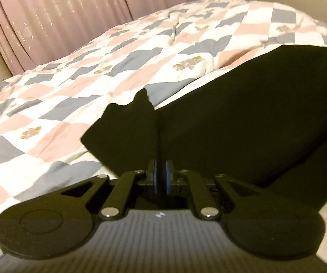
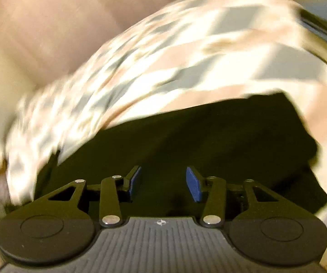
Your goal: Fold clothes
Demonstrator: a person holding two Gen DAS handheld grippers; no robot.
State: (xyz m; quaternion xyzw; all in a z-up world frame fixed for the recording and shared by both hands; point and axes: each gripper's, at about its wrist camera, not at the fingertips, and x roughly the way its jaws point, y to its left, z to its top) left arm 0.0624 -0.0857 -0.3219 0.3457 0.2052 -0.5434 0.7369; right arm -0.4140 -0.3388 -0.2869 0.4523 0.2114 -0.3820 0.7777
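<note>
The left gripper (image 1: 160,177) has its blue pads nearly together, pinching a raised fold of the black garment (image 1: 243,118). The right gripper (image 2: 163,182) stands wide apart over the same cloth, holding nothing. The garment lies on the checked quilt (image 1: 72,86), near its front edge. Beyond, much quilt is free up to the pink curtain (image 1: 61,11).

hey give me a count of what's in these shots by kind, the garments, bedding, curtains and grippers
Black garment: 1
Checked quilt with teddy bear prints: 1
Pink curtains: 2 panels
Hand-held grippers: 2, left hand-held gripper shut on the black garment, right hand-held gripper open
Total: 6
</note>
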